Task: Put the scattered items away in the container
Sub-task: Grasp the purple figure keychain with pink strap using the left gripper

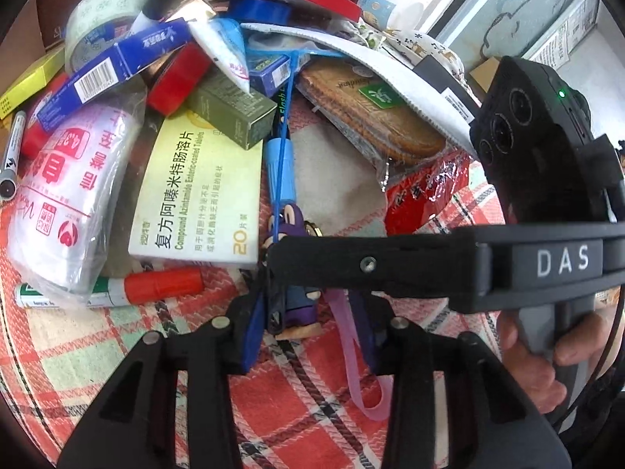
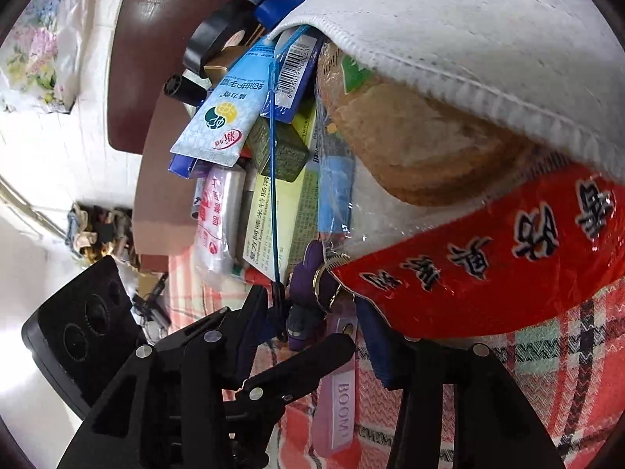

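Note:
A purple figure keychain (image 1: 299,305) with a pink strap (image 1: 351,355) lies on the plaid cloth (image 1: 117,351) between the open fingers of my left gripper (image 1: 310,336). My right gripper (image 1: 273,269) reaches in from the right, its tip over the keychain's head. In the right wrist view the keychain (image 2: 302,312) and its "BOOM" strap (image 2: 338,402) sit between the open fingers of my right gripper (image 2: 312,336), with the left gripper (image 2: 258,312) crossing in front. Behind lies a pile: medicine box (image 1: 203,191), tissue pack (image 1: 66,179), red-capped marker (image 1: 129,287), biscuits (image 1: 371,117).
Tape rolls (image 1: 97,23), blue and red boxes (image 1: 129,54), a hand-cream tube (image 2: 222,105), a white cloth (image 2: 468,39) and a red snack bag (image 2: 488,262) crowd the pile. A brown cardboard flap (image 2: 164,179) stands left. A black marker (image 1: 11,152) lies far left.

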{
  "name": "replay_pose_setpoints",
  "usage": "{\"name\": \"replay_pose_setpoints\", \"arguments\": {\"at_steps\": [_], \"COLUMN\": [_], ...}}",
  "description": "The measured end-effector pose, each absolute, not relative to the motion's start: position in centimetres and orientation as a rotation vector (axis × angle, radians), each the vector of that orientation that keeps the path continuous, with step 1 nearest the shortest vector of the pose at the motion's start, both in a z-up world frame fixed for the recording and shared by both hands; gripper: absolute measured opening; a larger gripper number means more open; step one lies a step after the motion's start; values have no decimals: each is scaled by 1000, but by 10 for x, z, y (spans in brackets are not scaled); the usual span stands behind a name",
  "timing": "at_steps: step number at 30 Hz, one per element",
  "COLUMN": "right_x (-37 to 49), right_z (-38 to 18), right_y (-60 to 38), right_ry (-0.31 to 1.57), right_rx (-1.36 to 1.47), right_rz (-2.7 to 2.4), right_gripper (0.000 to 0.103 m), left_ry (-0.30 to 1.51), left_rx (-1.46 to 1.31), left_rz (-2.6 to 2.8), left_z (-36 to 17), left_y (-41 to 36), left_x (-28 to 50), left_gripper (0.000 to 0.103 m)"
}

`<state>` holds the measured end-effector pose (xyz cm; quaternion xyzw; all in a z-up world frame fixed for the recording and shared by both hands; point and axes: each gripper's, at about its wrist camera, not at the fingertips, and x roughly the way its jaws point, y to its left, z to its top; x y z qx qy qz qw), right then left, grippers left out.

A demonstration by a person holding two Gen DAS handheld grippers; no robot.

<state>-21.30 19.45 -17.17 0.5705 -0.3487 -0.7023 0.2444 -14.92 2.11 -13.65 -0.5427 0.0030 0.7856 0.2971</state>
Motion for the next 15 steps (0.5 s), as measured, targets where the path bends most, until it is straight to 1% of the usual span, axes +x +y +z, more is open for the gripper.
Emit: {"name": "replay_pose_setpoints", "arguments": {"at_steps": [1, 4, 9, 12, 15], "right_x": [-212, -207, -183, -167, -157], "right_z": [-170, -161, -156, -158, -164], "right_y": [193, 183, 187, 191, 194], "right_ry": [-951, -906, -938, -967, -986], "right_rx": [1563, 1565, 1521, 1522, 1536], "right_rz": [-1922, -1958, -1940, -1924, -1915], "right_gripper": [45, 42, 42, 41, 41], "left_ry": [20, 16, 11, -27, -22], "left_rx": [-1439, -1420, -1392, -1399, -1416], "left_rz": [2091, 2096, 2061, 2030, 2015], "left_z": [-135, -126, -113, -114, -118], "left_y": [22, 19, 15, 12, 21], "left_x": [-147, -137, -113, -98, -82], "left_gripper": [38, 38, 38, 38, 38]}}
